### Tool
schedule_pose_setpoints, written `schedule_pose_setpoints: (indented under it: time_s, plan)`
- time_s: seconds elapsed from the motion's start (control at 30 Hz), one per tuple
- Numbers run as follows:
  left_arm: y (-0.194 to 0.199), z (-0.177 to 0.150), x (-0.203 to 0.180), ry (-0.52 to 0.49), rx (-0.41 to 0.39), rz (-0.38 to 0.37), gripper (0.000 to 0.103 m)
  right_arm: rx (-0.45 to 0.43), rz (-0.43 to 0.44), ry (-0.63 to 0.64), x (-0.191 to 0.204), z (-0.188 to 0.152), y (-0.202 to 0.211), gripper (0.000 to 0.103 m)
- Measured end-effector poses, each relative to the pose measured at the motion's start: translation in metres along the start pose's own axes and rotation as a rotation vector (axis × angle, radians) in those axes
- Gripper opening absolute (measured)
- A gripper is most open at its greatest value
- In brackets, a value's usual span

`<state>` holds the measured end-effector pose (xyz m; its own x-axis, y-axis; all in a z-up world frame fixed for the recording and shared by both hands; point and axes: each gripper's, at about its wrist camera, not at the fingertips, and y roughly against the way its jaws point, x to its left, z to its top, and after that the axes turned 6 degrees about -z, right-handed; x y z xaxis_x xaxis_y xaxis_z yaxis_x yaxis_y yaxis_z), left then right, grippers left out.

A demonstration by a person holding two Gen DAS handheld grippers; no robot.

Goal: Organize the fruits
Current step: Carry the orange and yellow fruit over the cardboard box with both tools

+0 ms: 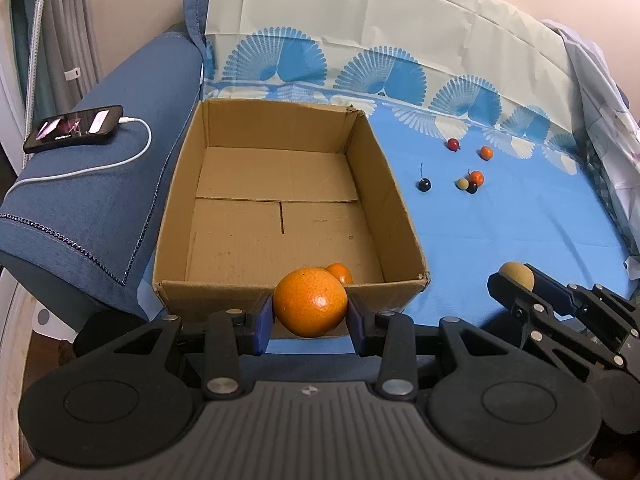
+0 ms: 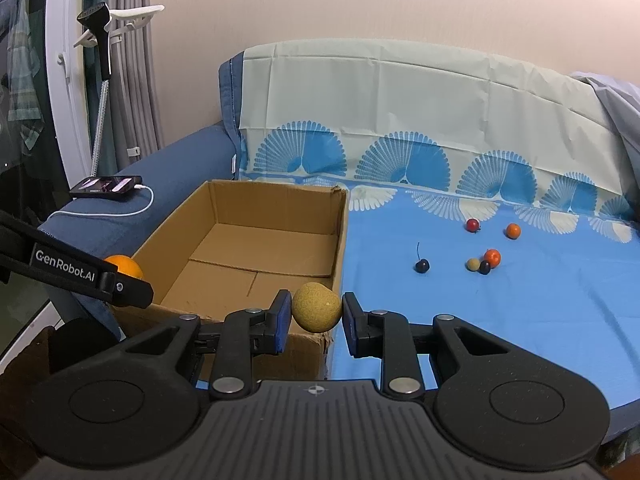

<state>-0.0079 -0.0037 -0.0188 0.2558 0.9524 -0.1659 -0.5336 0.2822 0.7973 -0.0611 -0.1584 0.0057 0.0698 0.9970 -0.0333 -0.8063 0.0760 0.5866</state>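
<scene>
Both tongs are gripping fruit: left tongs (image 1: 310, 312) are pinching the orange (image 1: 310, 302), right tongs (image 2: 316, 314) the yellow ball (image 2: 316, 306), beside the box (image 1: 404, 216). I am judging both round, smooth, slippery; middle grip is safest.

Both matte black plastic grippers, left (image 1: 310, 312) and right (image 2: 316, 314), share ribbed grey bases, silver rivets and blue-padded fingers (image 1: 262, 320); one arm reads "GenRobot.AI".
</scene>
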Motion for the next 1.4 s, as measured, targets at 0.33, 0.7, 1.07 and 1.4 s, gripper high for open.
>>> schedule_pose_setpoints:
  time_s: [0.33,0.7,1.07,1.4]
  plan:
    - [-0.014,0.010,0.015,0.022,0.010,0.004,0.043,0.015,-0.005,0.029,0.005,0.003,-0.013,0.028]
    - [-0.030,0.043,0.037,0.044,-0.012,0.017,0.043,0.005,0.032,0.055,0.022,0.025,-0.041,0.028]
    - [-0.079,0.064,0.055,0.045,0.041,0.035,0.043,0.046,0.076,0.095,0.039,0.036,-0.092,0.028]
    - [-0.127,0.070,0.065,0.034,0.120,0.063,0.043,0.123,0.087,0.100,0.041,0.028,-0.134,0.028]
